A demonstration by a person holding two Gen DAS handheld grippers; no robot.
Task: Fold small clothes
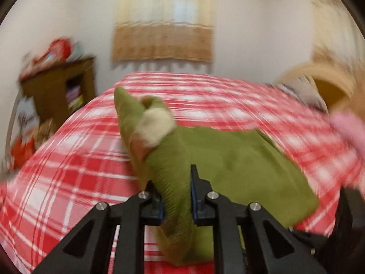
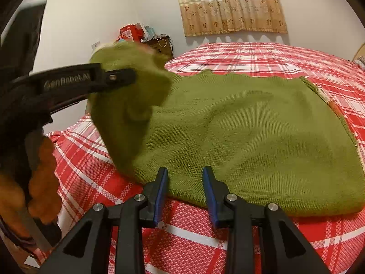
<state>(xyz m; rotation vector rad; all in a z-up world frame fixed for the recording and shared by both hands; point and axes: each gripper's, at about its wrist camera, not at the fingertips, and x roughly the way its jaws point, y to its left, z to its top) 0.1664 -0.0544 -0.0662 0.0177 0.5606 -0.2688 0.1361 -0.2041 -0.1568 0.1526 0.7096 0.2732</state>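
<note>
Left tool (image 1: 176,196) pinching lifted sleeve (image 1: 168,164) of green sweater (image 2: 251,132); right tool (image 2: 185,189) spread, touching hem: sweater body could drag across bed (image 2: 273,54).

Both grippers, the left gripper (image 1: 176,194) and the right gripper (image 2: 185,189), are matte black with silver screws and blue-lined fingers (image 2: 160,189); white lettering marks one side.

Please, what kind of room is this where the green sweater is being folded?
Most likely a bedroom in a home. The green sweater lies on what looks like a bed with a red and white checked cover; a patterned curtain hangs on the wall, and a cluttered wooden cabinet stands beside the bed.
</note>
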